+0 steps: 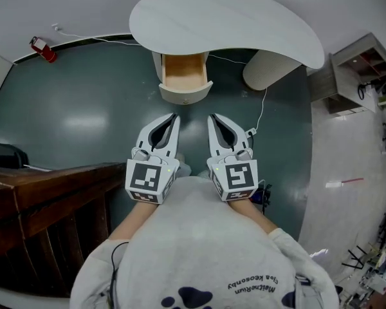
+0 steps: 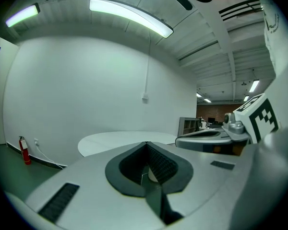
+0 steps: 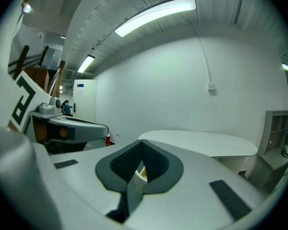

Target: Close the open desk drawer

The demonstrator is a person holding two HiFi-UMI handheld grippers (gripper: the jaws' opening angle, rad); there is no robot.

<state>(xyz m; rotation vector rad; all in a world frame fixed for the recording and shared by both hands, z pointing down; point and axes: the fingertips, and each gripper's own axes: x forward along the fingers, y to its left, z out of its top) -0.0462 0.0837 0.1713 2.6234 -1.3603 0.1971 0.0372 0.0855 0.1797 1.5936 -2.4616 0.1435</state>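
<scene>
The left gripper (image 1: 172,118) and right gripper (image 1: 213,118) were closed, empty. An off-centre push might skew the open drawer (image 1: 184,76) at 12 o'clock.

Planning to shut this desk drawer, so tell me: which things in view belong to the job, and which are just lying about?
For the job: open drawer, desk, left gripper, right gripper.
Lying about: fire extinguisher, shelf unit, dark wooden furniture.

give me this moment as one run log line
drawer: open, under desk | left tool: shut, empty | right tool: shut, empty | contact: none, both tools short of drawer front
</scene>
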